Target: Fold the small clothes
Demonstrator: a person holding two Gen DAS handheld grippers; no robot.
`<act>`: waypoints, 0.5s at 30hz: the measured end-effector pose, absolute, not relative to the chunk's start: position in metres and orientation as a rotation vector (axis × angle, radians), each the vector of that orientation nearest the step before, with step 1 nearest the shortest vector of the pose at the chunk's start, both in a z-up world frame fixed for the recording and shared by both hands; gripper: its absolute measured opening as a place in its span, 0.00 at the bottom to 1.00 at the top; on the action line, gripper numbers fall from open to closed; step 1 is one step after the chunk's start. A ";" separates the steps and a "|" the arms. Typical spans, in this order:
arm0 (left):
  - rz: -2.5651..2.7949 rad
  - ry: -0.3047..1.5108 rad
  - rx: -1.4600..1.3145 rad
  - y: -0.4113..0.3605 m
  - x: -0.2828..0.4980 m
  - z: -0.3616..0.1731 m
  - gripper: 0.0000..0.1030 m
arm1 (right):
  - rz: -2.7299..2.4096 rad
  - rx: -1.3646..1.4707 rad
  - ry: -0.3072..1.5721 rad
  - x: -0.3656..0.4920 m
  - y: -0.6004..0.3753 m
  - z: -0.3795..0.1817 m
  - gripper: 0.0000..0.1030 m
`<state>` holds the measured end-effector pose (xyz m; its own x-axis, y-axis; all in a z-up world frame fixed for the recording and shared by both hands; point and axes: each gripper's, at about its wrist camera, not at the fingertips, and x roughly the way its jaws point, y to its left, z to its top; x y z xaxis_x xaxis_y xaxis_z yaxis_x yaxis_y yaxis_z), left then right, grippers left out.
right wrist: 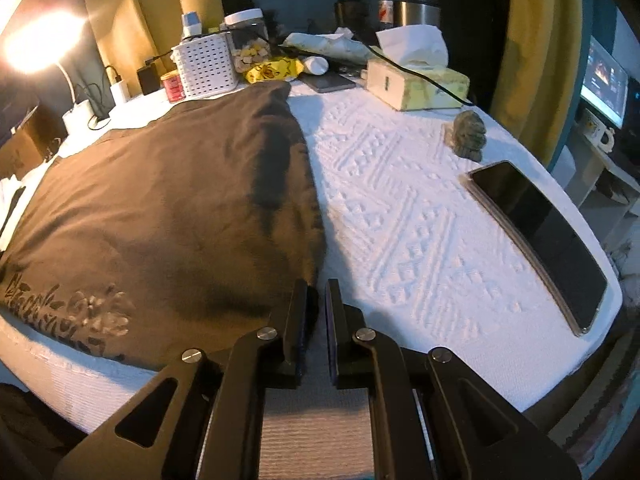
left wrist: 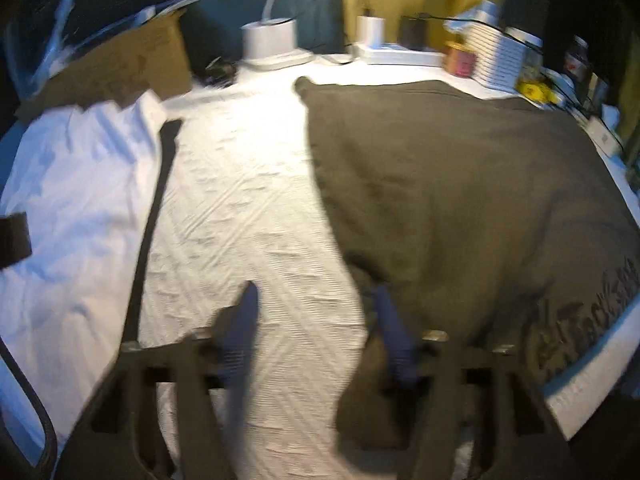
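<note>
A dark olive-brown garment (left wrist: pixel 460 192) with printed lettering near its front hem lies spread on the white textured table cover (left wrist: pixel 248 184); it also shows in the right wrist view (right wrist: pixel 168 208). My left gripper (left wrist: pixel 316 292) is open, low over the cover, its right finger (left wrist: pixel 390 320) at the garment's left edge. The view is blurred by motion. My right gripper (right wrist: pixel 317 288) has its jaws nearly together at the garment's right front corner; whether cloth sits between them I cannot tell.
A white cloth (left wrist: pixel 76 184) with a black strap (left wrist: pixel 154 208) lies left. A cardboard box (left wrist: pixel 120 64), lamp base (left wrist: pixel 272 40), chargers and a white basket (right wrist: pixel 206 64) line the back. A tissue box (right wrist: pixel 416 84), a stone figure (right wrist: pixel 470 136) and a tablet (right wrist: pixel 540 236) lie right.
</note>
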<state>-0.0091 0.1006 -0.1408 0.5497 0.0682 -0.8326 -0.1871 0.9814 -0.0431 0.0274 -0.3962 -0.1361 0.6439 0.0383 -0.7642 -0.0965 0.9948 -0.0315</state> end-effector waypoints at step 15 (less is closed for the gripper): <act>0.012 0.815 -0.111 0.071 -0.004 -0.101 0.72 | 0.072 -0.061 0.852 0.012 -0.386 -0.120 0.54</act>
